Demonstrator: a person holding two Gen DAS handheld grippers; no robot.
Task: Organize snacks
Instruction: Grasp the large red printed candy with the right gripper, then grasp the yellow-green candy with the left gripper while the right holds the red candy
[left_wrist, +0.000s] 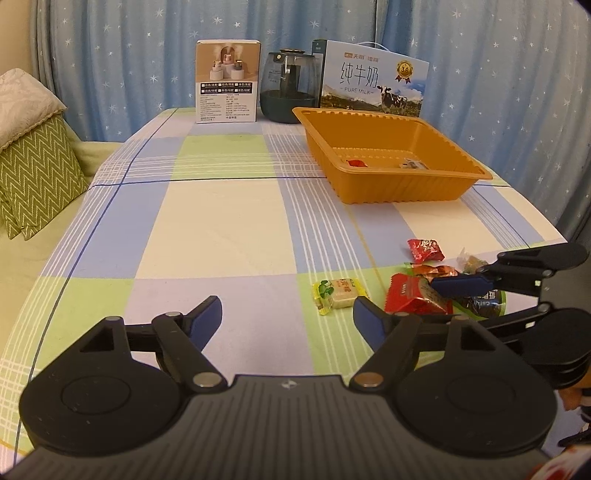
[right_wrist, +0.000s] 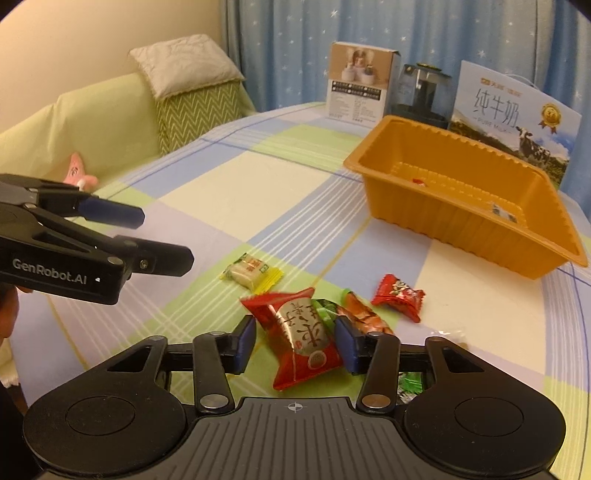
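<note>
From the left wrist, we see our left gripper spread wide and empty, the yellow snack just ahead, rightward. From the right wrist, our right gripper straddles the red packet lengthwise, pads not yet pressing; orange tray beyond.

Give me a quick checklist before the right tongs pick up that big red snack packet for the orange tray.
1. Big red snack packet lies between the right tongs: ok.
2. Pads pressing on the packet: cannot tell; there looks to be a gap on both sides.
3. Nothing extra in the grasp: not ok; a green wrapper and an orange-red wrapper lie against the packet.
4. Left tongs out of the way: ok; open, empty, off to the side.
5. Orange tray has room: ok; only two small pieces show inside.
6. Way to the tray free: ok; only a small red candy lies near it.
</note>
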